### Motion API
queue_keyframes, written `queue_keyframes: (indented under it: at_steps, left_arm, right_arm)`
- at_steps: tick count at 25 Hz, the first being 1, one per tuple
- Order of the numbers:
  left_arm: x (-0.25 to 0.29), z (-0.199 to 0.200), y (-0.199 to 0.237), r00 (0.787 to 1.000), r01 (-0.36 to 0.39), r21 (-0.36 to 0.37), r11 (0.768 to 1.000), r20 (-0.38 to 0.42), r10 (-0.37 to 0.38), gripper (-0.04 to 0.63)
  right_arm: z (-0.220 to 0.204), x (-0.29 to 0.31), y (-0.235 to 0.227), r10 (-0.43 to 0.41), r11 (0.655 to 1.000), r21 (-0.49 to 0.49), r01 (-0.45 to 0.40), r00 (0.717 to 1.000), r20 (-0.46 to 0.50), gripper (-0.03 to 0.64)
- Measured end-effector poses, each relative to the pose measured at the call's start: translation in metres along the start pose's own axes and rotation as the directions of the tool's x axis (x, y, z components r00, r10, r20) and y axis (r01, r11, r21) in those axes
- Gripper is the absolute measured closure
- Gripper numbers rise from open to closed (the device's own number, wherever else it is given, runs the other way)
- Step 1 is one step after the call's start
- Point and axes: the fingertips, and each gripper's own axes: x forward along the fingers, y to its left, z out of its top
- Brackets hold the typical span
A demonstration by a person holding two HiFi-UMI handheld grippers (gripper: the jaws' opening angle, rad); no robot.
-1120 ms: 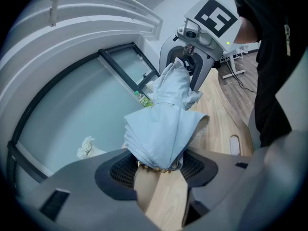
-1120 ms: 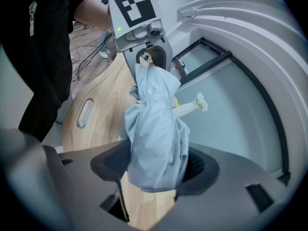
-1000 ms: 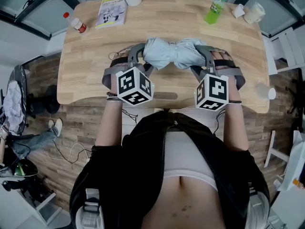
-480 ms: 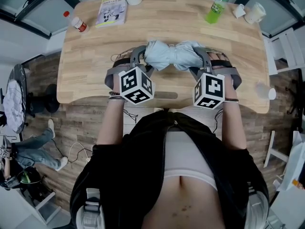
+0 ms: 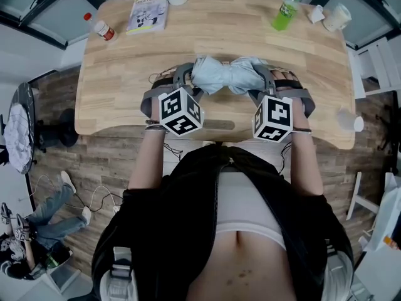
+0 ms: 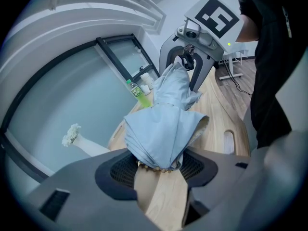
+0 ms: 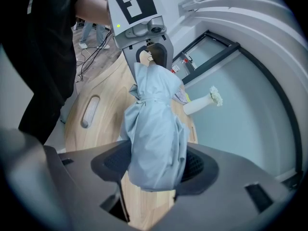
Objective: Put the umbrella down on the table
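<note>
Mid set-down, left tongs (image 6: 156,163) and right tongs (image 7: 153,170) each pinch an end of the umbrella (image 5: 229,75) over the tabletop (image 5: 119,74); next, rest it flat, then release.

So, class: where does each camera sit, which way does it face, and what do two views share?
Head view: on the head, facing steeply down at the table; torso and forearms show.
Left gripper view: on the left gripper, along its fingers at the umbrella; torso at right.
Right gripper view: on the right gripper, likewise; torso at left.
Shared: both gripper views show the umbrella.
</note>
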Motion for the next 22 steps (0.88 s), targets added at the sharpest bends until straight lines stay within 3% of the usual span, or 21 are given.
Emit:
queue_keyframes:
  at_steps: [22]
  left_arm:
    - [0.020, -0.020, -0.021, 0.997, 0.079, -0.044, 0.996, -0.022, -0.080, 0.342]
  right_arm:
    - [-0.002, 0.024, 0.024, 0.089, 0.996, 0.005, -0.089, 0.996, -0.008, 0.322]
